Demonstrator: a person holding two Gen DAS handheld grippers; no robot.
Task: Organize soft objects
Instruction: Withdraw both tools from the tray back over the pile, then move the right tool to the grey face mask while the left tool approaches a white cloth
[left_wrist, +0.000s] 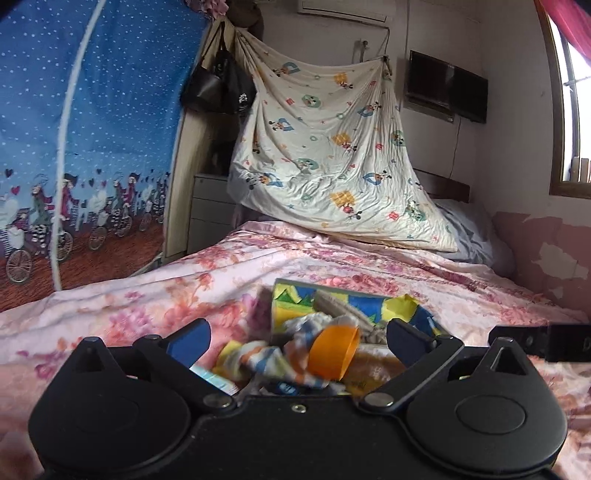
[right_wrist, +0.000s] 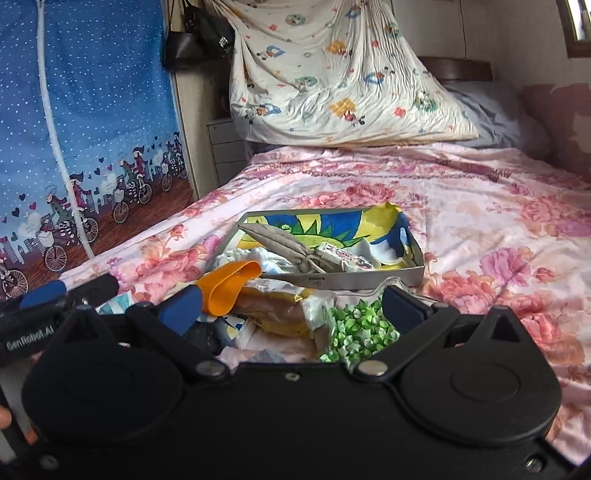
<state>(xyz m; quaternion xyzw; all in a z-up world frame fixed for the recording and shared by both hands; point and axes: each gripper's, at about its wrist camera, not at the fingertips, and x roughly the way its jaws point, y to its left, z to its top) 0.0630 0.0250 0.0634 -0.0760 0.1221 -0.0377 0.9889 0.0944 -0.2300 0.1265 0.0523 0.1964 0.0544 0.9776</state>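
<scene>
On the pink floral bed (left_wrist: 129, 295) lies a heap of small things. A grey tray (right_wrist: 369, 282) holds a bright blue-and-yellow cloth (right_wrist: 321, 225), a grey stuffed fabric piece (right_wrist: 284, 247) and a small printed box. In front of it lie an orange cup (right_wrist: 229, 288), a bag of green paper stars (right_wrist: 354, 328) and a yellowish packet (right_wrist: 280, 314). A striped orange, blue and white sock (left_wrist: 273, 358) lies by the orange cup (left_wrist: 332, 354). My left gripper (left_wrist: 299, 334) hovers open over the sock. My right gripper (right_wrist: 291, 302) is open above the stars and packet, holding nothing.
My left gripper (right_wrist: 74, 290) shows at the right wrist view's left edge. A cartoon-print sheet (left_wrist: 325, 155) hangs over the head of the bed, with a grey pillow (left_wrist: 469, 229) behind it. A blue printed tent wall (left_wrist: 92, 147) and drawers (left_wrist: 210, 210) stand left.
</scene>
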